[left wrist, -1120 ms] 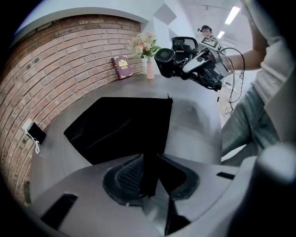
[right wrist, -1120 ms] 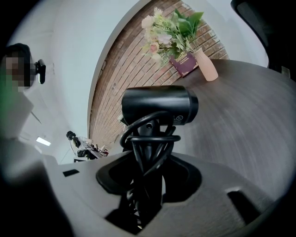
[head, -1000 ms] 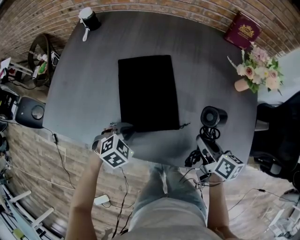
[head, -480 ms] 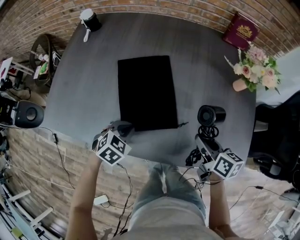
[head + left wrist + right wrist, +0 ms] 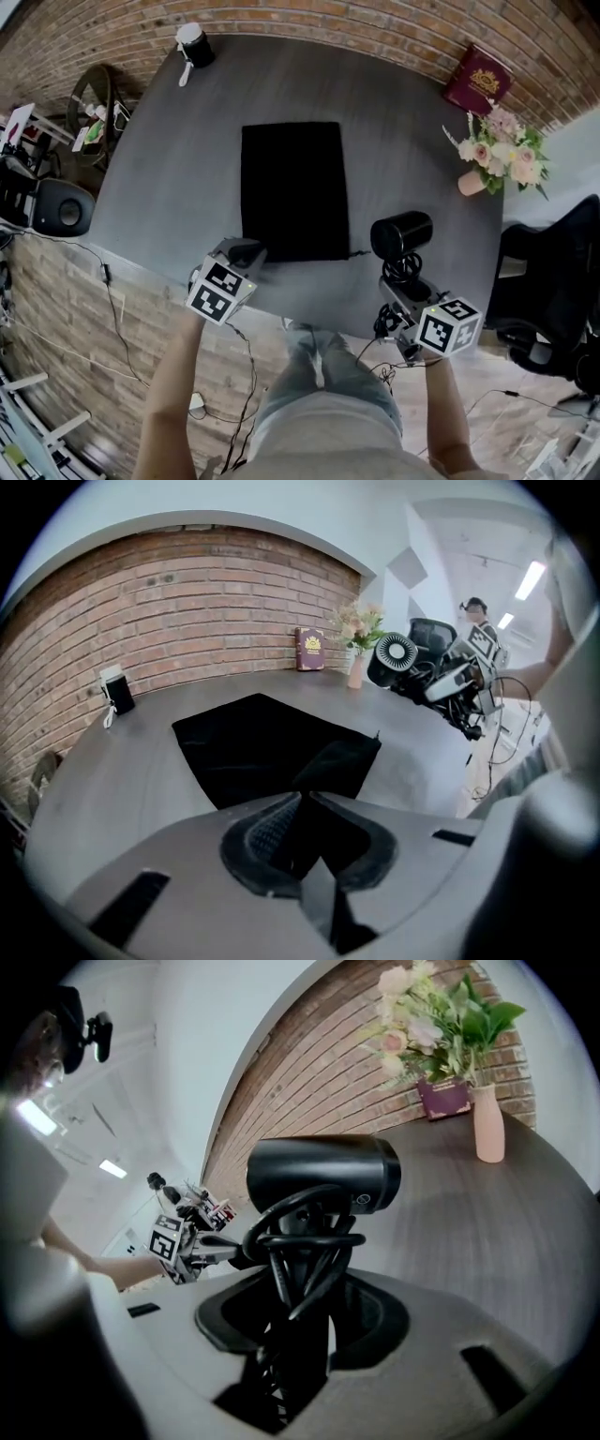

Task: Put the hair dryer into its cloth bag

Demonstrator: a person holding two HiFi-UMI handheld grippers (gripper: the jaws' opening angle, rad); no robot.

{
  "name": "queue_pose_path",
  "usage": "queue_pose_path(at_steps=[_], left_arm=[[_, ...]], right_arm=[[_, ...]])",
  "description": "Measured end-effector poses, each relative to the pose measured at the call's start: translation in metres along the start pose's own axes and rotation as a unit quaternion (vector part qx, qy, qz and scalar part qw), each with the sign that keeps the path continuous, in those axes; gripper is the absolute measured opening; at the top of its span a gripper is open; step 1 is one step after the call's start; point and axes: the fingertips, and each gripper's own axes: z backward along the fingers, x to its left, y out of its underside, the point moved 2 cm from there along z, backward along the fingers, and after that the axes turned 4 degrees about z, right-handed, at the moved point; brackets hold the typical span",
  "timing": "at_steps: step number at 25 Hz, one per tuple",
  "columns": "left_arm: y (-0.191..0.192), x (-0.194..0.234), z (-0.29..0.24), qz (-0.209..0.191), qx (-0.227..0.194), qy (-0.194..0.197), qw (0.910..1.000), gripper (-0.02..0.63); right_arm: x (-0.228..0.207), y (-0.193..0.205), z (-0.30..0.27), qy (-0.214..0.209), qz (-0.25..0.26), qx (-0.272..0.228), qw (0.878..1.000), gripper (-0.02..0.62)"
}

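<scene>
The left gripper (image 5: 248, 254) has just closed on the lower-left corner of the flat black cloth bag (image 5: 293, 192) at frame centre. The right gripper (image 5: 401, 283) clamps the hair dryer (image 5: 401, 234) by its cord-wrapped handle at lower right, outside the bag.

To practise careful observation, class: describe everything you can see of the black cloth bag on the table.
The cloth bag is black and rectangular, lying flat on the grey table. A short cord pokes from its near right corner. The left gripper, its jaws just closed, pinches the near left corner, pulling it up into a fold.
</scene>
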Motion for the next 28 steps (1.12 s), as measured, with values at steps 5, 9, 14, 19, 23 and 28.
queue_pose_path(at_steps=[5, 9, 14, 19, 23, 28], left_arm=[[-0.014, -0.001, 0.010, 0.054, -0.038, -0.014, 0.9978, 0.020], [-0.021, -0.001, 0.017, 0.089, -0.064, -0.030, 0.9935, 0.020], [-0.028, -0.003, 0.021, 0.110, -0.084, -0.042, 0.9896, 0.020], [-0.030, -0.007, 0.021, 0.106, -0.078, -0.040, 0.9904, 0.020], [-0.035, -0.007, 0.022, 0.097, -0.078, -0.039, 0.9915, 0.020], [-0.040, -0.008, 0.026, 0.096, -0.087, -0.040, 0.9907, 0.020]], right_arm=[[0.019, 0.004, -0.005, -0.039, 0.060, 0.048, 0.996, 0.156], [0.037, 0.013, -0.012, -0.078, 0.088, 0.082, 0.990, 0.156], [0.056, 0.025, -0.026, -0.124, 0.146, 0.128, 0.973, 0.156], [0.075, 0.036, -0.034, -0.169, 0.191, 0.162, 0.953, 0.156], [0.088, 0.045, -0.040, -0.202, 0.235, 0.192, 0.931, 0.158], [0.103, 0.062, -0.047, -0.239, 0.273, 0.227, 0.904, 0.158]])
